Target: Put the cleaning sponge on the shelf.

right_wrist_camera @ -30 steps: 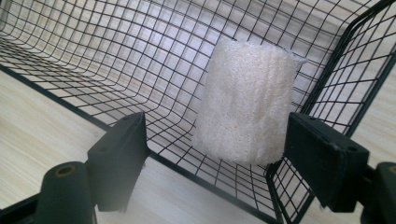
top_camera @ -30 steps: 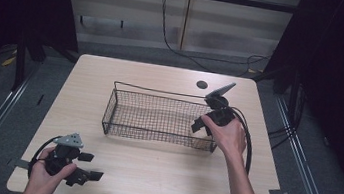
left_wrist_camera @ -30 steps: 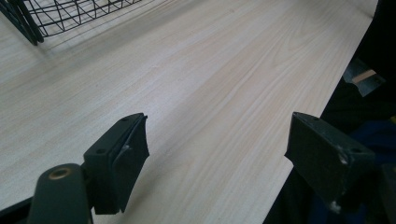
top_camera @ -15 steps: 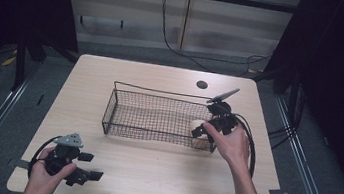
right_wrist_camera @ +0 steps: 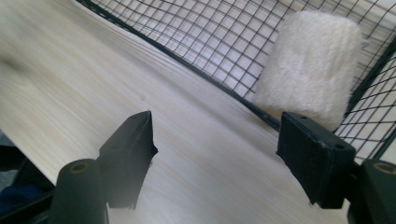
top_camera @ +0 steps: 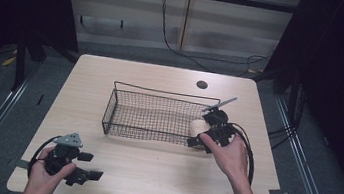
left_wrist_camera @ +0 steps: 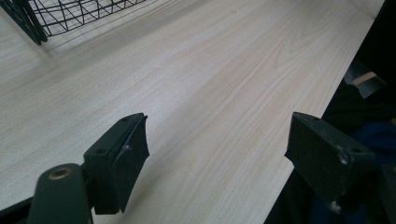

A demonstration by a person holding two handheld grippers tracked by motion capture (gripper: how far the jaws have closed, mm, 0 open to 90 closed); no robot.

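- Right gripper (top_camera: 198, 142) sits at the near right corner of the wire basket (top_camera: 157, 118), outside its wall; its jaws have just been closing, yet I see them apart with bare desk (top_camera: 149, 175) between them.
- From the right gripper view, I see the white fluffy roll (right_wrist_camera: 308, 70) inside the basket, behind the mesh, tucked into that corner and just beyond the right-hand jaw.
- From the high view, the roll shows at the basket's right end, right beside my right hand (top_camera: 228, 155).
- Left gripper (top_camera: 83, 170) rests at the desk's near left corner, well apart from the basket, held by my left hand (top_camera: 43, 176).
- Its jaws stand wide apart with nothing between them.
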